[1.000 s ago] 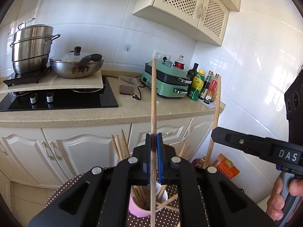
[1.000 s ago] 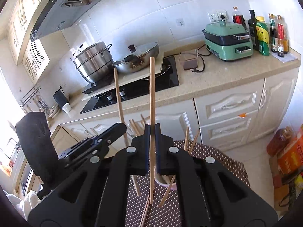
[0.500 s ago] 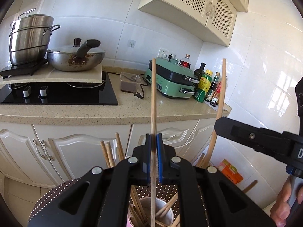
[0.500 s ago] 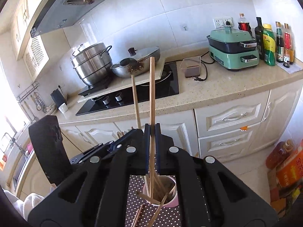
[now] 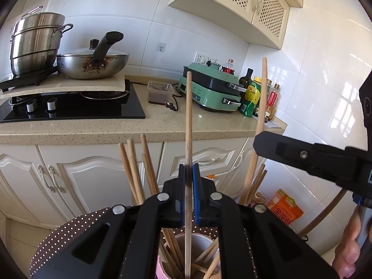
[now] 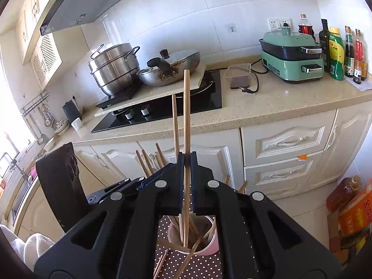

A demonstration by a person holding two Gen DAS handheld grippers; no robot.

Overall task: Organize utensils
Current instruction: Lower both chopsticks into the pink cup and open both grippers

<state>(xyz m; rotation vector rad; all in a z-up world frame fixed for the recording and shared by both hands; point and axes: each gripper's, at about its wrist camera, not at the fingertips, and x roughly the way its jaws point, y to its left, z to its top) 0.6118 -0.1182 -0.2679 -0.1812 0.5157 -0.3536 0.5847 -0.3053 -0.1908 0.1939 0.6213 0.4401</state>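
My left gripper (image 5: 188,174) is shut on an upright wooden chopstick (image 5: 188,121) whose lower end reaches down into the pink cup (image 5: 162,268) below. My right gripper (image 6: 186,162) is shut on another upright chopstick (image 6: 186,116), its lower end inside the same pink cup (image 6: 215,244). Several more chopsticks (image 5: 134,169) stand in the cup. In the left wrist view the right gripper (image 5: 262,143) holds its chopstick (image 5: 261,102) at the right. A few chopsticks (image 6: 162,262) lie on the dotted cloth.
The cup stands on a round table with a brown dotted cloth (image 6: 197,267). Behind is a kitchen counter (image 5: 162,125) with a black hob (image 5: 81,109), wok (image 5: 93,66), steel pot (image 5: 34,44), green cooker (image 5: 214,93) and bottles (image 5: 251,97). A box (image 5: 284,209) lies on the floor.
Both grippers have lowered towards the pink cup, bringing the chopsticks' lower ends down into it. Both stay shut on their chopsticks.
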